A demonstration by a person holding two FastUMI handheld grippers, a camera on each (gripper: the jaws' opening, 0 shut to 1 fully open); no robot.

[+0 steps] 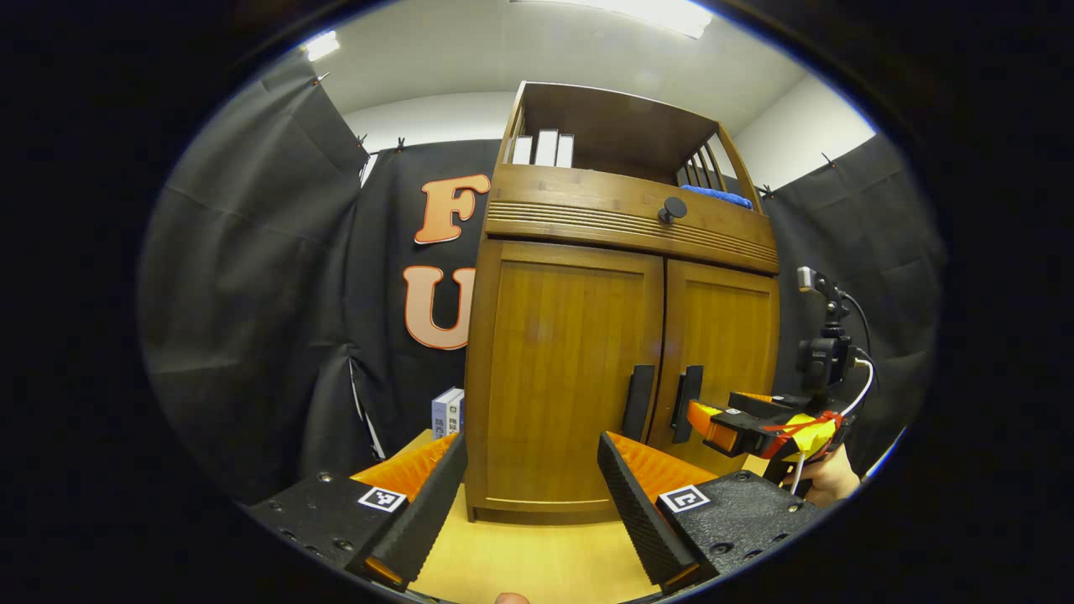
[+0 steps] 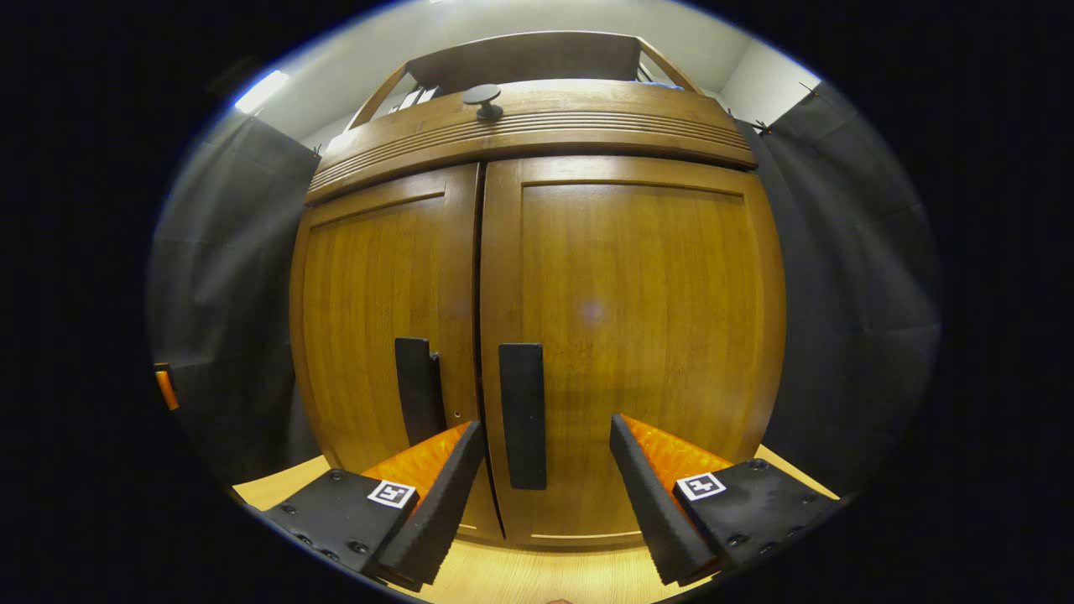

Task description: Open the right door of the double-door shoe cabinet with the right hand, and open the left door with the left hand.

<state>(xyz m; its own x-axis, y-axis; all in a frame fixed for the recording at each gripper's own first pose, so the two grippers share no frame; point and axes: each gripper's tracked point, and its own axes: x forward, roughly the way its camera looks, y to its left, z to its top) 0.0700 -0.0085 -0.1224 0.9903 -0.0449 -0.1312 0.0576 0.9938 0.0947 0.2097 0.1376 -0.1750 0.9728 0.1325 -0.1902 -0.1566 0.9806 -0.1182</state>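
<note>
The wooden shoe cabinet (image 1: 579, 470) stands on a light table with both doors closed. In the left gripper view my left gripper (image 1: 530, 445) is open, a short way in front of the left door (image 1: 562, 369), whose dark handle (image 1: 638, 403) lies to the right of the fingers. The right gripper (image 1: 713, 428), held by a hand (image 1: 826, 478), reaches towards the right door's handle (image 1: 688, 401). In the right gripper view my right gripper (image 2: 547, 428) is open close to the right door (image 2: 638, 319), its handle (image 2: 522, 415) between the fingers nearer the left one. The left door's handle (image 2: 417, 390) is beside it.
Above the doors runs a drawer with a round dark knob (image 1: 672, 208). The open top shelf holds white boxes (image 1: 545, 148) and a blue cloth (image 1: 717, 195). A small white and blue box (image 1: 447, 411) stands left of the cabinet. The wooden tabletop (image 1: 520, 562) extends in front.
</note>
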